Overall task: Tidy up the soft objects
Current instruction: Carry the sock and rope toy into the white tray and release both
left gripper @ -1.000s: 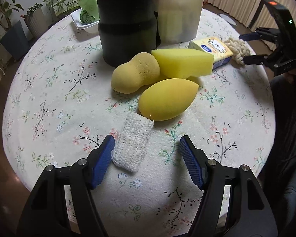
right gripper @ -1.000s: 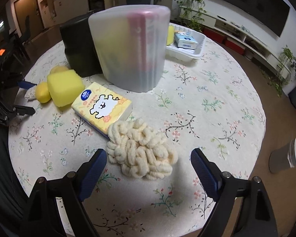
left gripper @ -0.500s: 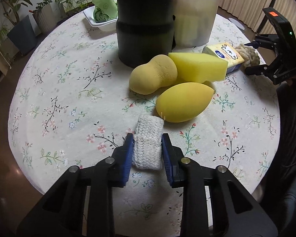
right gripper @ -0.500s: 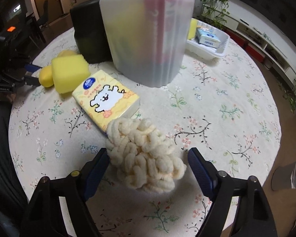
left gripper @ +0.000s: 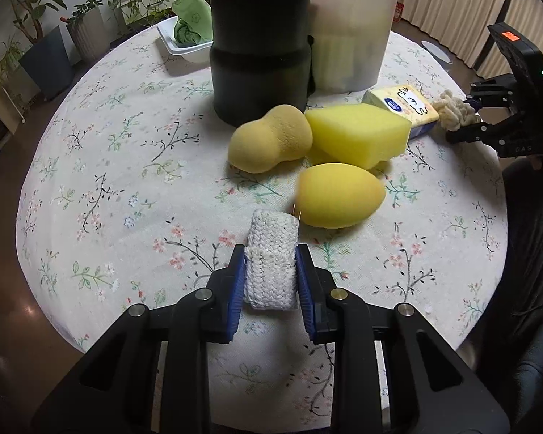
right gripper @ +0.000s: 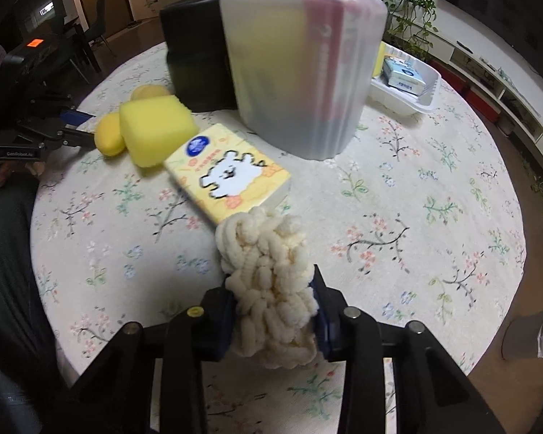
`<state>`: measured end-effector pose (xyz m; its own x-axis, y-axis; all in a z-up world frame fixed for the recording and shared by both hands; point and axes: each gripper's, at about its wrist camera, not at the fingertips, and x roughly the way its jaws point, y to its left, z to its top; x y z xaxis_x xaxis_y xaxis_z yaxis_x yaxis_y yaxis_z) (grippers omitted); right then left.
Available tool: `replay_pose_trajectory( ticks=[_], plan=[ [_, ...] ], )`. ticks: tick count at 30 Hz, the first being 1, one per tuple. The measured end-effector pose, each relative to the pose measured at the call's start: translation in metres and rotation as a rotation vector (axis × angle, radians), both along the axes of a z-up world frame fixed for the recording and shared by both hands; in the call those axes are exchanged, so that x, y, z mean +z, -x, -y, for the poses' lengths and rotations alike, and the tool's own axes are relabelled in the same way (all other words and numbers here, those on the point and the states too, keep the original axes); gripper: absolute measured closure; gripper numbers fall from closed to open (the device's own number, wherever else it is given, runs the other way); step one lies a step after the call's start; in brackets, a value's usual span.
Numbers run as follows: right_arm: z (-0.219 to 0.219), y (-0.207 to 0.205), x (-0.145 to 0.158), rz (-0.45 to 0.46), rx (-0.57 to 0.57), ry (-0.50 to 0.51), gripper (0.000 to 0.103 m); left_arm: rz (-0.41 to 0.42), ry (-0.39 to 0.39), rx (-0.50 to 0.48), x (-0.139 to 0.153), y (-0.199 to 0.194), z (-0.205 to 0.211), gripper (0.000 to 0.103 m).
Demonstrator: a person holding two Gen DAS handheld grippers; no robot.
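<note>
Sitting on one round table with a flowered cloth (left gripper: 101, 166) are many soft things. Three yellow sponges lie near the middle: one peanut-shaped sponge (left gripper: 269, 139), one wedge sponge (left gripper: 358, 133) and one egg-shaped sponge (left gripper: 338, 195). Two tall tubs stand at the far side, one black tub (left gripper: 259, 47) and one cloudy plastic tub (right gripper: 300, 79). One tissue pack with a white bear (right gripper: 228, 173) lies beside the wedge sponge. One white tray (right gripper: 409, 99) sits far off behind the tubs.

The left gripper (left gripper: 270, 278) is clenched on one white knitted pad (left gripper: 271, 258), which is at the near edge of the table, just in front of the egg-shaped sponge. The right gripper (right gripper: 273, 316) is squeezed on one fluffy cream yarn bundle (right gripper: 268, 271), right next to the tissue pack.

A second ago both tongs stood wide apart, with the pad and the bundle lying loose between them. Both have just been closing, the right one last, and now the bundle is squashed thin.
</note>
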<state>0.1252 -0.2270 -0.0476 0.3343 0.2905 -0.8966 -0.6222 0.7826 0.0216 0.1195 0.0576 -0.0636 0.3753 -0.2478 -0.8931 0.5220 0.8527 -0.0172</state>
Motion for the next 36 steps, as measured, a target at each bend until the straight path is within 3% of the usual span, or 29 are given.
replay_pose_trajectory(
  ticks=[11,23,31,36],
  plan=[
    [-0.003,0.022,0.005,-0.041,-0.003,-0.056,0.066,-0.015,0.015,0.024,0.007,0.017,-0.001,0.079],
    [0.023,0.038,0.011,-0.095,-0.042,-0.105,0.066,-0.014,0.14,-0.004,0.033,0.037,0.008,0.079],
    [0.063,0.015,0.029,-0.059,-0.147,-0.112,0.066,0.03,0.196,0.082,0.054,-0.009,-0.019,0.079],
    [0.088,-0.022,0.04,-0.034,-0.222,-0.086,0.066,0.067,0.227,0.134,0.075,-0.058,-0.04,0.079]
  ],
)
